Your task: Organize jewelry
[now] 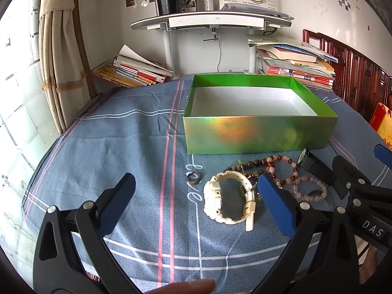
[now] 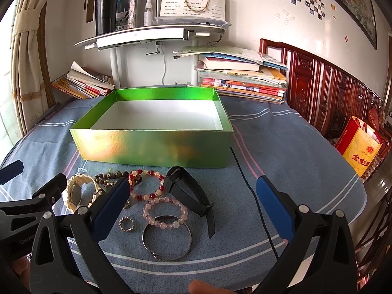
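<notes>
An empty green box (image 1: 259, 133) (image 2: 152, 148) with a white floor stands on the blue cloth. In front of it lies the jewelry: a white watch (image 1: 227, 199) (image 2: 78, 192), a dark ring (image 1: 193, 178), a red-and-pale bead bracelet (image 1: 285, 169) (image 2: 147, 183), a pink bead bracelet (image 1: 310, 188) (image 2: 166, 212), a black watch (image 1: 318, 167) (image 2: 189, 193), a silver bangle (image 2: 167, 238) and a small beaded ring (image 2: 126, 224). My left gripper (image 1: 196, 188) hangs open above the cloth near the white watch. My right gripper (image 2: 192, 189) is open over the bracelets and black watch.
Book stacks (image 1: 137, 69) (image 2: 245, 76) lie behind the box under a white shelf (image 1: 210, 20). A black cable (image 2: 252, 191) runs down the cloth right of the box. A yellow-red bag (image 2: 360, 144) and a carved wooden headboard (image 2: 328, 93) are at right; curtains (image 1: 61, 49) hang at left.
</notes>
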The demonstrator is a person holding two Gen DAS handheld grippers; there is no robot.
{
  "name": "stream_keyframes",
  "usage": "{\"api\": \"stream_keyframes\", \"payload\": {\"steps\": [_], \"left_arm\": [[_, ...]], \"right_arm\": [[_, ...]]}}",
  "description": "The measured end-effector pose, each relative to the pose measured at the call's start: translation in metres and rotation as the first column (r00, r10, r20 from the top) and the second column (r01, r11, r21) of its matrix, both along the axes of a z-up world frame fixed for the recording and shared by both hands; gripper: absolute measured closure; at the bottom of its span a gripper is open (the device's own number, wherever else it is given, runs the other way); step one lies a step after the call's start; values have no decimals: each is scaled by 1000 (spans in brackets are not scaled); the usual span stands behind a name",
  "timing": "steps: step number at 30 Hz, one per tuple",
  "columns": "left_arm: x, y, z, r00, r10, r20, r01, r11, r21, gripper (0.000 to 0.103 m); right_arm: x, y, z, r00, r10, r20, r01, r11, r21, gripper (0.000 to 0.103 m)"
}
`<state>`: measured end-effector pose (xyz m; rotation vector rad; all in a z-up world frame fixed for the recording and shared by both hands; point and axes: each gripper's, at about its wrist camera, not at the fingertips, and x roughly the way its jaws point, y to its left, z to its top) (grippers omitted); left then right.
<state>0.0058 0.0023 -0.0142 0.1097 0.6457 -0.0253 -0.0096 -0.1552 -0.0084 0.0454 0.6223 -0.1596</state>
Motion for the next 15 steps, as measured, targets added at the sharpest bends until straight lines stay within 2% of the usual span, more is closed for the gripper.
{"api": "stream_keyframes", "payload": {"steps": [2, 3, 4, 15], "left_arm": [[0, 0, -1, 1000, 0, -2, 0, 1000, 1, 4], [-1, 1, 2, 999, -30, 22, 30, 999, -14, 4], [0, 1, -1, 1000, 0, -3, 0, 1000, 0, 4], [1, 1, -1, 1000, -1, -4, 1, 1000, 0, 4]], "right_arm": [[1, 1, 0, 1000, 0, -3, 0, 1000, -1, 3], [0, 1, -1, 1000, 0, -4, 0, 1000, -2, 3], [2, 2, 0, 1000, 0, -5, 0, 1000, -3, 3], [1, 1, -1, 1000, 0, -6, 0, 1000, -2, 3]]}}
